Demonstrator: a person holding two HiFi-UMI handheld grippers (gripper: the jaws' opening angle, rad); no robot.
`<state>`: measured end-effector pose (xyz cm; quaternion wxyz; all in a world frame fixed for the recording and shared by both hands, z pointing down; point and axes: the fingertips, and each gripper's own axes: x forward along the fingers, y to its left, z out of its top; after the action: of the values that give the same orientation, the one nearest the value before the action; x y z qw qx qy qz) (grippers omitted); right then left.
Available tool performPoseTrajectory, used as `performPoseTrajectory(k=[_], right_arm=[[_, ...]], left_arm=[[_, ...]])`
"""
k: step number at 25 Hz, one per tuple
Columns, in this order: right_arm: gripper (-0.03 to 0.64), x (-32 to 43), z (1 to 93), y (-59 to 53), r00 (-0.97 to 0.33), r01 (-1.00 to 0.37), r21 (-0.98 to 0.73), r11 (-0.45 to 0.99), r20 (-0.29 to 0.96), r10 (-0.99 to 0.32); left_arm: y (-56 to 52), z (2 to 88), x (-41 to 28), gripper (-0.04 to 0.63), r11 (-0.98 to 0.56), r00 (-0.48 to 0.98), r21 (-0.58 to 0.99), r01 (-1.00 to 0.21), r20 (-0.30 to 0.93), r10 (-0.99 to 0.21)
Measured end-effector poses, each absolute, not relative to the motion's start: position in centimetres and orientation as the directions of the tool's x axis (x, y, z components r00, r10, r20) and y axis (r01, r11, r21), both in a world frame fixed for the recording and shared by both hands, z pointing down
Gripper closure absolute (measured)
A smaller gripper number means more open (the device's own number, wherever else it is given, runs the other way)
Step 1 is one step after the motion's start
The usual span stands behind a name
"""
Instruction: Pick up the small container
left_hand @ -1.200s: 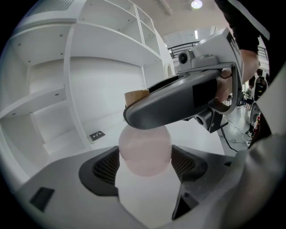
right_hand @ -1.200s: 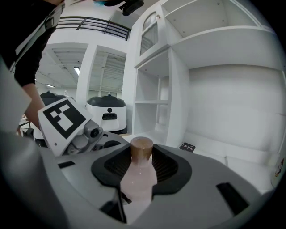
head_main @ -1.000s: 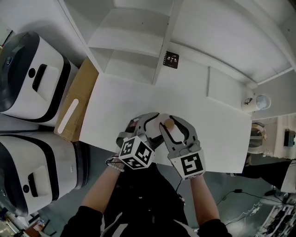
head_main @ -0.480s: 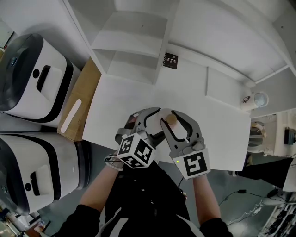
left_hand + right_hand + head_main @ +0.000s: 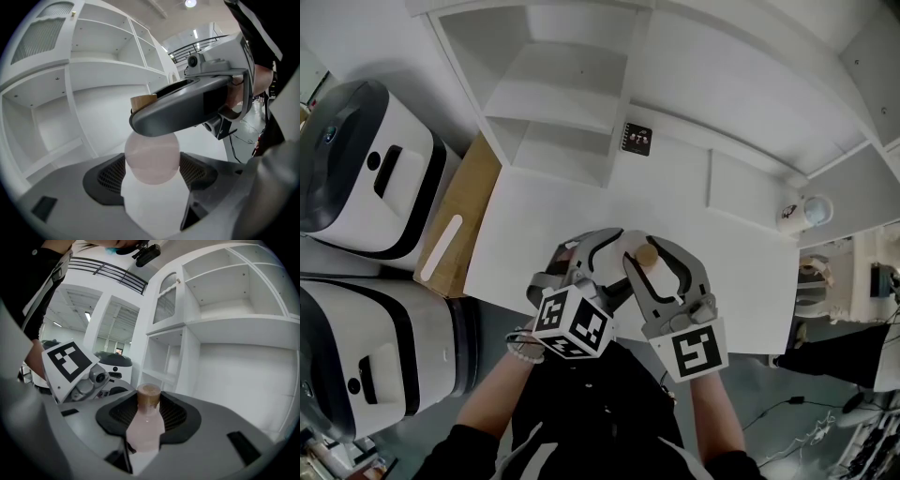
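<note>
Two claws meet in the lower middle of the head view, just over the near edge of the white table. The left claw and the right claw both hold the small container. It is a pale pink bottle with a brown cork cap.

In the left gripper view the bottle's round bottom fills the gap between that claw's dark pads. One gray arm of the right claw crosses just above it. In the right gripper view the bottle sits between that claw's pads, pressed on both sides. The right claw stands quite wide around it. The cap is at the far end of the bottle and points toward the white shelves at the top of the head view.

Two big white and black machines stand at the left of the head view, one above the other. A brown box sits just beside the table's left edge. A small black card shows in the upper middle, right by the shelves.
</note>
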<state>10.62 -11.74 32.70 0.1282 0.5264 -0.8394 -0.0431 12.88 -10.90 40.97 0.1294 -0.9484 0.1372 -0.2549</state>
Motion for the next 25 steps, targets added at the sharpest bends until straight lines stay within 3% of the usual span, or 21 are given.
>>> performPoseTrajectory(k=[25], right_arm=[[0.469,8.6,24.9,-7.1,-0.431,-0.877,0.178,0.446,0.12,-0.895]], left_arm=[[-6.6,32.5,10.4,0.233,-0.909,0.838,-0.381,-0.166,0.432,-0.334]])
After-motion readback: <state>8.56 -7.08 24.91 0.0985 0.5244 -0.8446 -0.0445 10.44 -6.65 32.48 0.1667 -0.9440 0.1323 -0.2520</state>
